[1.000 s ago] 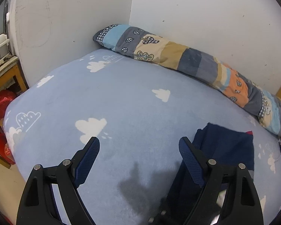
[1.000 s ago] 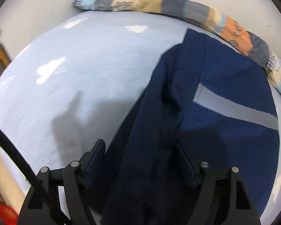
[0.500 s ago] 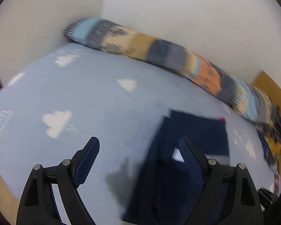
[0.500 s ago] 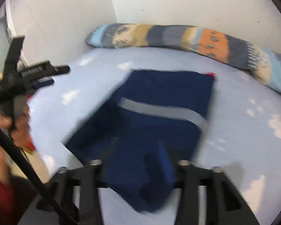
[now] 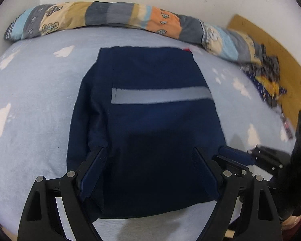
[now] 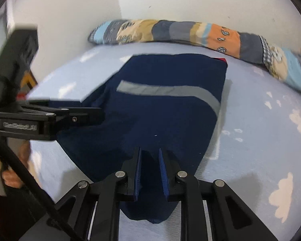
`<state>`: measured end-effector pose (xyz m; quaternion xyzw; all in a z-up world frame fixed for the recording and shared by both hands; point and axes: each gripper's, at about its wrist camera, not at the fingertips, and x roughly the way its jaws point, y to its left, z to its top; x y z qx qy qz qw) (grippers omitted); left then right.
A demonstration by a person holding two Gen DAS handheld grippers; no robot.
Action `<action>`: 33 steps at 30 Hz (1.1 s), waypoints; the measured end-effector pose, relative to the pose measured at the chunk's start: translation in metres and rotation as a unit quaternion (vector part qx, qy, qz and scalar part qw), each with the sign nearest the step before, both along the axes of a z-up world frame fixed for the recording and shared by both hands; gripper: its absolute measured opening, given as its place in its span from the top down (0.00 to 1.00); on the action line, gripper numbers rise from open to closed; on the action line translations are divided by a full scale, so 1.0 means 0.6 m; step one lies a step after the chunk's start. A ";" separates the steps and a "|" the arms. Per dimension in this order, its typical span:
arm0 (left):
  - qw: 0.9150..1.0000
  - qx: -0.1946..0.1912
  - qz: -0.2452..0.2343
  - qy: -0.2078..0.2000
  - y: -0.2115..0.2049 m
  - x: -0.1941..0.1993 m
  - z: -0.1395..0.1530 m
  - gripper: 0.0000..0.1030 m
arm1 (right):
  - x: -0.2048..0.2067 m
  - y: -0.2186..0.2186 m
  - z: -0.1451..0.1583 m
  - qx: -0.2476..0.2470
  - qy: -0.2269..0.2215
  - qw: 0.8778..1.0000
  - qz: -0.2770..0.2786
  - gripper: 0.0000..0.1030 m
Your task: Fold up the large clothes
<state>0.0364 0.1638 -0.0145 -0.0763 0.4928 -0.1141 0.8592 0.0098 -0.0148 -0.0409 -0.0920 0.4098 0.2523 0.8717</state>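
Observation:
A navy garment with a grey stripe lies folded flat on the bed. My left gripper hangs open and wide over its near half, with the cloth lying under and between the fingers. In the right wrist view the left gripper reaches in from the left to the garment's left edge. My right gripper is at the near right corner. Its jaws are closing and stand narrow, with a bunched fold of navy cloth pinched between the pads. One of its fingers shows in the left wrist view.
The bed has a pale blue sheet with white clouds. A long patchwork bolster runs along the white back wall. A heap of patterned cloth and a wooden board lie at the far right. A hand holds the left gripper.
The left gripper swung right and tipped down over the garment, still open. The right gripper's jaws went from wide to narrow on the near fold, and the garment now lies squared up.

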 end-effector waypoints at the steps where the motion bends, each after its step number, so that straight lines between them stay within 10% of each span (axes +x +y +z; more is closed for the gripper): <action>1: 1.000 0.020 0.007 0.014 0.000 0.004 -0.013 0.17 | -0.001 0.005 -0.010 -0.010 -0.001 1.000 0.003 0.80; 6: 0.987 0.116 0.076 0.080 0.037 0.016 -0.081 0.12 | 0.019 0.012 -0.074 -0.043 0.042 0.998 0.014 0.80; 13: 0.991 0.036 0.119 0.053 0.070 0.006 -0.039 0.10 | 0.050 -0.025 -0.024 0.045 0.100 0.994 0.008 0.80; 16: 0.992 0.004 0.125 0.007 0.054 0.024 -0.002 0.10 | 0.082 -0.037 0.035 0.061 0.059 0.996 -0.005 0.61; 22: 0.991 0.062 0.108 -0.044 -0.002 0.123 0.023 0.10 | 0.222 -0.022 0.080 0.019 0.009 0.998 -0.053 0.49; 29: 0.987 0.090 0.135 -0.002 0.034 0.283 -0.027 0.10 | 0.372 -0.010 0.028 0.002 0.039 0.993 -0.108 0.55; 33: 0.985 0.010 0.154 0.081 0.095 0.319 -0.122 0.02 | 0.419 -0.008 -0.036 -0.030 0.083 0.990 -0.114 0.54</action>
